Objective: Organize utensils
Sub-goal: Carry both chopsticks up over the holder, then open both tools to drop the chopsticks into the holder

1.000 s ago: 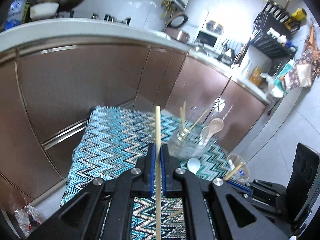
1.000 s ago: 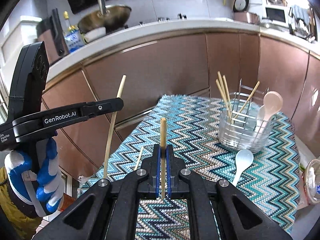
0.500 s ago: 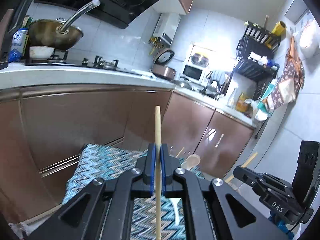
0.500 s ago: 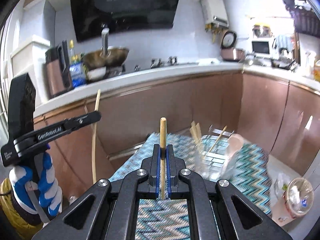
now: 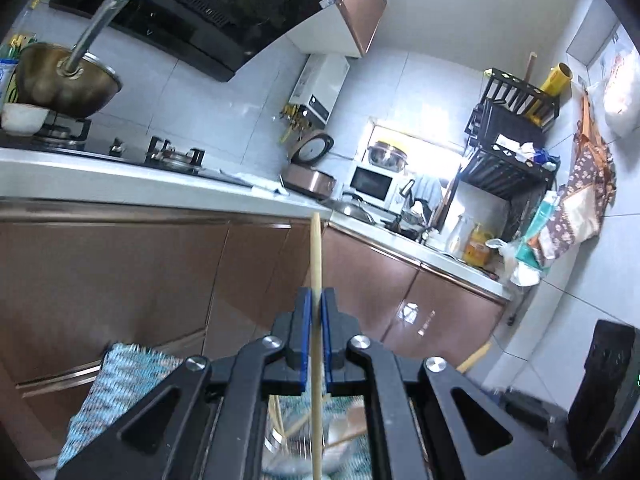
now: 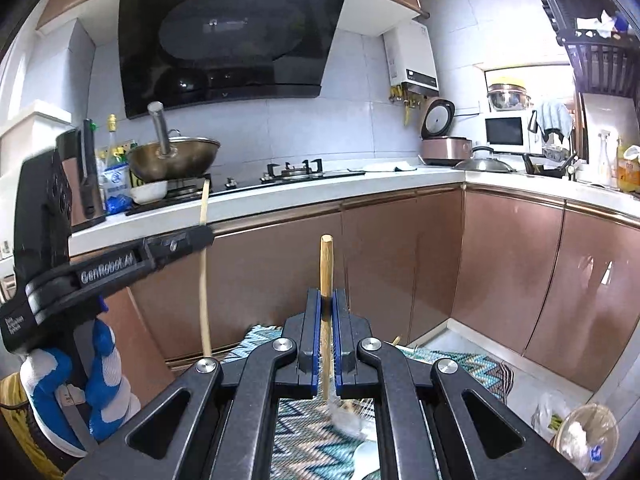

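Observation:
My left gripper (image 5: 315, 300) is shut on a long wooden chopstick (image 5: 316, 256) that stands upright between its blue pads. It also shows in the right wrist view (image 6: 200, 236), holding that chopstick (image 6: 205, 300) at the left. My right gripper (image 6: 327, 300) is shut on a second, shorter-looking chopstick (image 6: 326, 264), also upright. Both grippers are raised and tilted up. The clear utensil holder (image 5: 296, 440) with chopsticks and spoons is blurred and mostly hidden under the left gripper. A white spoon (image 6: 366, 460) lies on the zigzag cloth (image 6: 296, 420).
Brown cabinet doors (image 6: 400, 264) and a white counter (image 6: 360, 184) run behind the cloth-covered table (image 5: 108, 392). A wok (image 6: 174, 160) sits on the stove. A lidded cup (image 6: 580, 436) stands at the lower right.
Both grippers have tilted up and risen with their chopsticks still held. The table and utensil holder have dropped to the bottom of both views; the kitchen wall now fills them.

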